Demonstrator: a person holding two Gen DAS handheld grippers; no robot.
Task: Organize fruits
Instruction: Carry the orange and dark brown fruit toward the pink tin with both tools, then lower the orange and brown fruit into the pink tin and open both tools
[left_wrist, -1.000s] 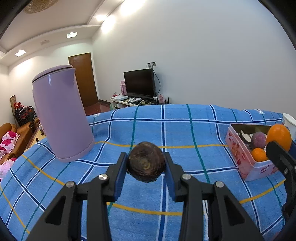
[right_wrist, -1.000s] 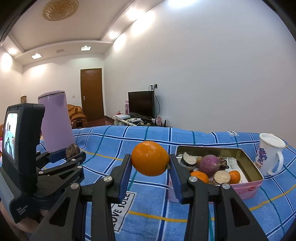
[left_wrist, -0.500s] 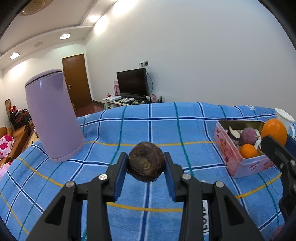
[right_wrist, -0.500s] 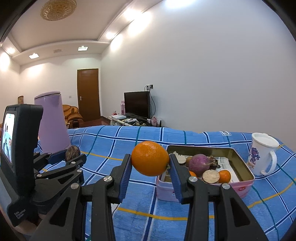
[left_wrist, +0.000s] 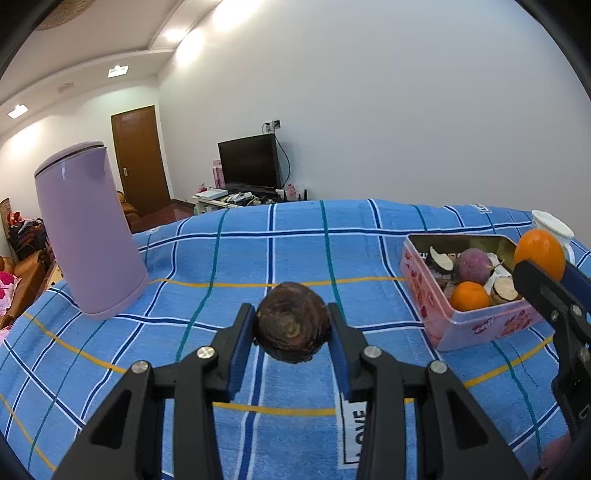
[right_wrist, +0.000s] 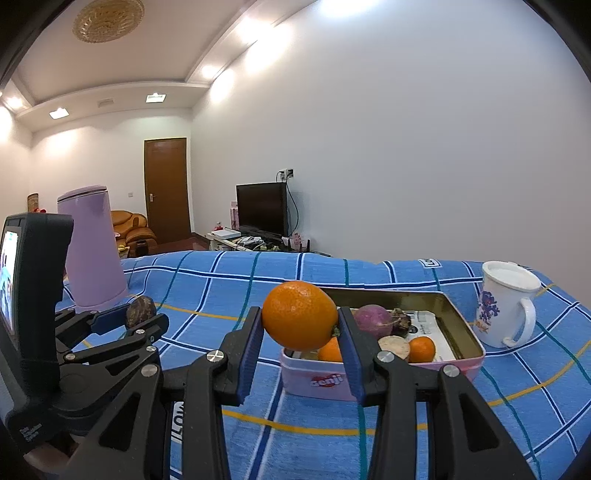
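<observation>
Open blue plaid cloth (left_wrist: 280, 251) btwn purple kettle (left_wrist: 86, 229) far left & pink tin (right_wrist: 384, 373) right: wide lane. Tin already crowded w/ fruit; white mug (right_wrist: 506, 304) just beside its right end. Left claw (right_wrist: 142, 319) w/ brown tuber near tin's left approach.

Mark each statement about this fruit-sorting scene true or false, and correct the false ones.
1. The right tool grips an orange. True.
2. The left tool is empty. False: it grips a dark brown round fruit.
3. The pink tin already holds produce. True: small oranges, a purple root and cut pieces lie in it.
4. The white mug stands inside the tin. False: it stands on the blue checked cloth beside the tin.
5. The purple kettle lies on its side. False: it stands upright.
</observation>
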